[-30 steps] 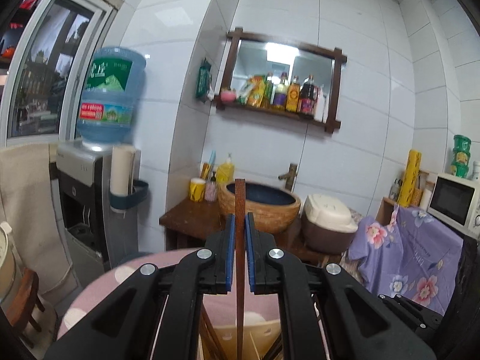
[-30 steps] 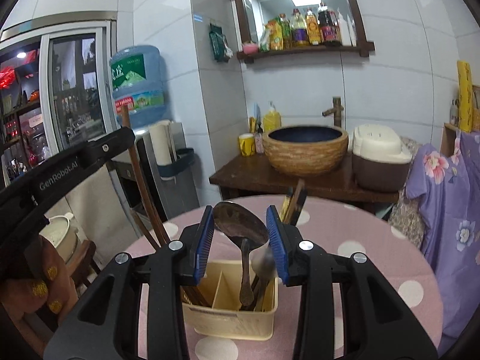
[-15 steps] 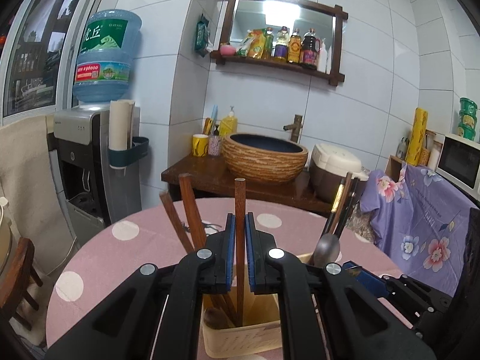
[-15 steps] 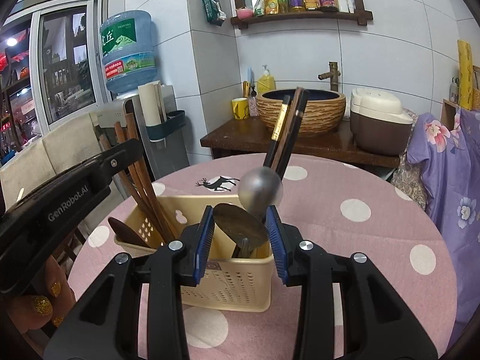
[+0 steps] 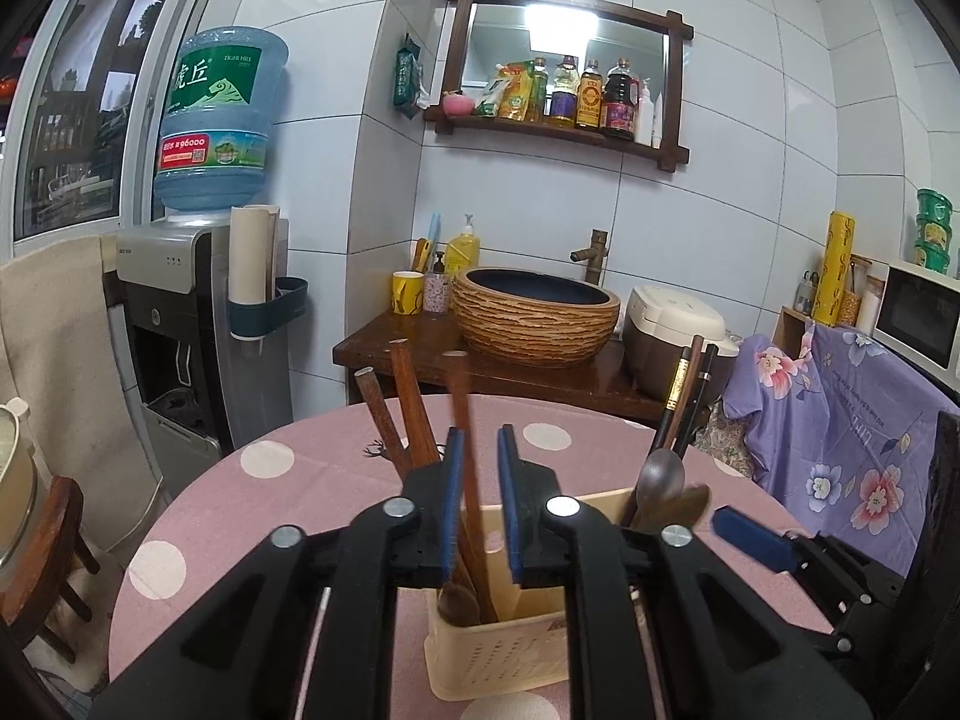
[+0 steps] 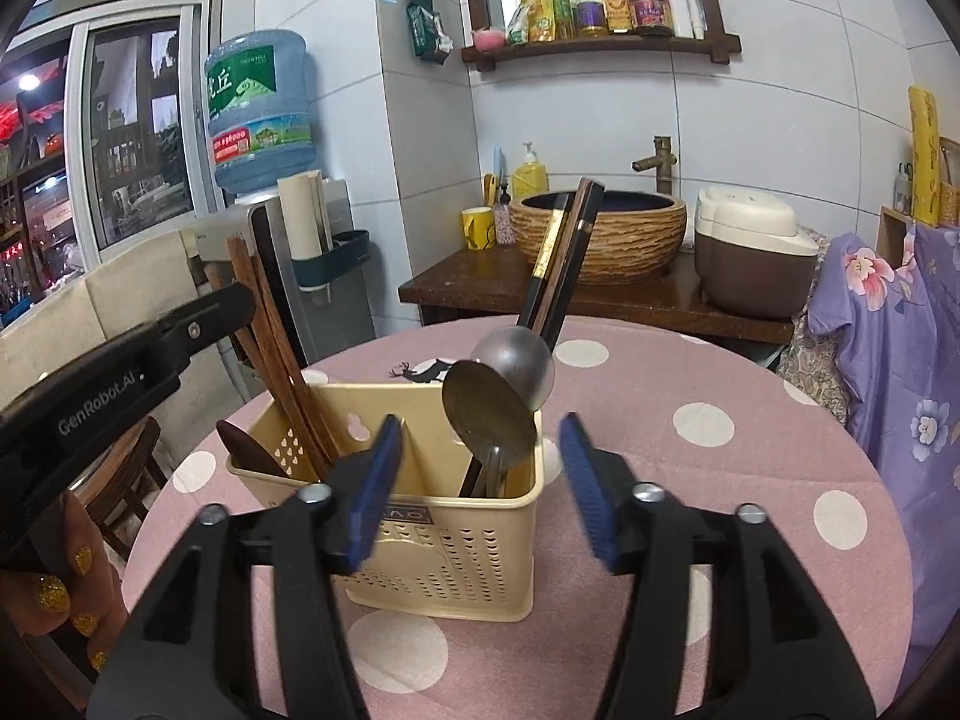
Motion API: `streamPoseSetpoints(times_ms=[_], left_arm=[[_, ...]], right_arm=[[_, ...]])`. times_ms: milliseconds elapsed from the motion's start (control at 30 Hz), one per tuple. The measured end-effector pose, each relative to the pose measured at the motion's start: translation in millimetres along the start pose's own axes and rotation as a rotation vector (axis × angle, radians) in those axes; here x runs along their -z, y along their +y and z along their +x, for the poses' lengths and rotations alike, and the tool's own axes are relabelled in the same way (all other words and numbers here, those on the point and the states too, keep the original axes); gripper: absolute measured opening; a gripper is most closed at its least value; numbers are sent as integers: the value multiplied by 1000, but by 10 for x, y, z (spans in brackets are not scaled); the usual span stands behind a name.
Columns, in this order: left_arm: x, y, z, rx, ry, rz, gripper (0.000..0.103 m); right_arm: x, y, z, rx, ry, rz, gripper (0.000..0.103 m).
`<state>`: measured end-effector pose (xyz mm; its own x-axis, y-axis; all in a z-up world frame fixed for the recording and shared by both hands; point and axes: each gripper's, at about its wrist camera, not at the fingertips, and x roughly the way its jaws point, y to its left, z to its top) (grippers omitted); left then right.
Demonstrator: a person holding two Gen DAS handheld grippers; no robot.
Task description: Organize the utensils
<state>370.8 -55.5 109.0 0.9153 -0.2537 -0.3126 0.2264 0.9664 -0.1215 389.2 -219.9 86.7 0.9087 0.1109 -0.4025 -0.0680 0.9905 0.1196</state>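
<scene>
A cream plastic utensil caddy [image 6: 456,546] stands on the pink polka-dot table [image 6: 750,480]; it also shows in the left wrist view [image 5: 498,654]. Its left compartment holds brown wooden utensils [image 6: 282,360]. Its right compartment holds metal spoons [image 6: 489,414] and dark chopsticks [image 6: 561,264]. My left gripper [image 5: 480,504] is open just above the caddy, with a wooden handle [image 5: 465,450] standing loose between its pads. My right gripper [image 6: 480,486] is open wide and empty in front of the caddy.
Behind the table stand a wooden counter with a woven basin [image 5: 534,318] and a rice cooker [image 5: 672,324]. A water dispenser [image 5: 198,312] stands at the left. A chair draped in purple floral cloth [image 5: 840,420] is at the right. A wooden stool [image 5: 42,546] is at the far left.
My left gripper lowered the wooden handle into the caddy's left compartment and opened off it. My right gripper lowered the spoon into the right compartment, opened wide and let it go.
</scene>
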Motion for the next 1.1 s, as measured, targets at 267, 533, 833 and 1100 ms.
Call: streamPoseSetpoints(times_ms=[267,533,833,1100], left_arm=[[146,140,-400,-39,-60,-9,78],[680,425,-1083,-78,-101,-38,98],[1689,326,-2027,-149,-67,-78,98],[2228,222,-2753,-190,-72,-80,98]], right_arm=[[143,-69,-358,55,-56,-26,80],[732,-198,-994,124,-76,-35,97],[1771,101,-1890,119,-90,-29,97],[2403,324,-2638,168,-113,-78,97]])
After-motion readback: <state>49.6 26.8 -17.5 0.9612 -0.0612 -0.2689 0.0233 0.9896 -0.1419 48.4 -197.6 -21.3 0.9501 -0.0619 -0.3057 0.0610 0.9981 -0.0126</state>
